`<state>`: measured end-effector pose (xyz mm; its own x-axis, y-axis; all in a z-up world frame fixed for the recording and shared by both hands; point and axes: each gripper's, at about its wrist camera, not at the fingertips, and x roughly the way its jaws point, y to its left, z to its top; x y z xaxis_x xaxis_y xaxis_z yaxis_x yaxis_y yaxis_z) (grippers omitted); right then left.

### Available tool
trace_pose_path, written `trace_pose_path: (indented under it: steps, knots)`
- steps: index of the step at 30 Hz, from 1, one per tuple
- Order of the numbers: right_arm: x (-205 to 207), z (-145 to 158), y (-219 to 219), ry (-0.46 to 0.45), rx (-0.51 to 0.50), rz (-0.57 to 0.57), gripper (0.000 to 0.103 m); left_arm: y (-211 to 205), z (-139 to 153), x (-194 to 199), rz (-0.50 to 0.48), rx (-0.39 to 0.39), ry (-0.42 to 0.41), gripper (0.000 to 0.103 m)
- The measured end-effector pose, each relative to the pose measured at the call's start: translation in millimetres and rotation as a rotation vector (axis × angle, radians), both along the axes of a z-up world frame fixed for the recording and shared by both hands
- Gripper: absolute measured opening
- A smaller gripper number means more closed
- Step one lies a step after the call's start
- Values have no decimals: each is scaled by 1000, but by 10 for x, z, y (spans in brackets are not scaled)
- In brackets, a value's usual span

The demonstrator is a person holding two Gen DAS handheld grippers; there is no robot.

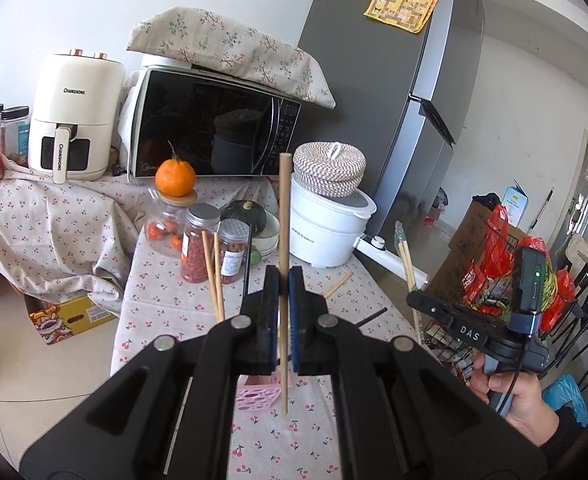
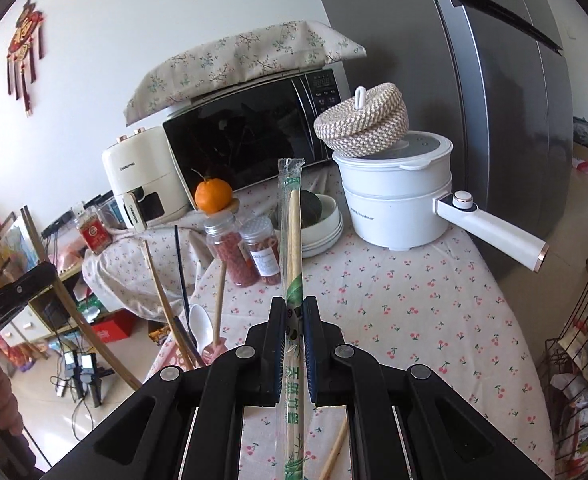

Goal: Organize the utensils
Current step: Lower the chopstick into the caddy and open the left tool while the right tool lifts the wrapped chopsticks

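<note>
My left gripper (image 1: 284, 280) is shut on a single bare wooden chopstick (image 1: 284, 216), held upright above the cherry-print table. Its tip hangs just right of a pink perforated utensil holder (image 1: 256, 396), which has chopsticks (image 1: 214, 276) standing in it. My right gripper (image 2: 293, 312) is shut on a pair of chopsticks in a clear printed wrapper (image 2: 292, 240), held upright. In the right wrist view the pink holder (image 2: 214, 350) is at lower left with a white spoon (image 2: 200, 326), a black stick and wooden chopsticks in it. A loose chopstick (image 2: 333, 454) lies on the table.
On the table stand spice jars (image 1: 200, 240), a jar topped by an orange (image 1: 175, 178), a bowl with a green squash (image 1: 250, 216) and a white electric pot (image 2: 397, 200) with a woven lid. Behind are a microwave (image 1: 214, 124), an air fryer (image 1: 74, 116) and a grey fridge (image 1: 377, 80). A wire rack (image 1: 497, 280) stands right.
</note>
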<state>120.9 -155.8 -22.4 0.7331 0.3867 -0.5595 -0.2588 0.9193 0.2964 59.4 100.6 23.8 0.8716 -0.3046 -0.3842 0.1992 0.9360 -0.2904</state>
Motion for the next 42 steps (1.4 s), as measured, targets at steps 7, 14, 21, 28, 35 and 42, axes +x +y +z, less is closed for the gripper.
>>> trace_pose_path:
  steps: [7, 14, 21, 28, 35, 42]
  knots:
    - [-45, 28, 78, -24, -7, 16, 9, 6, -80, 89, 98, 49, -106, 5]
    - [-145, 127, 80, -114, 18, 21, 9, -93, -272, 308, 113, 133, -84, 5]
    - [-327, 384, 206, -232, 113, 53, 9, -57, -581, 559, 79, 84, 93, 7]
    - [-280, 407, 613, -259, 194, 15, 9, 46, -545, 488, 57, 67, 208, 69]
    - [-189, 193, 1176, -305, 164, -75, 9, 473, -762, 472, 107, 18, 416, 77]
    - [-109, -71, 1490, -377, 118, -220, 9, 704, -811, 457, 128, -25, 456, 77]
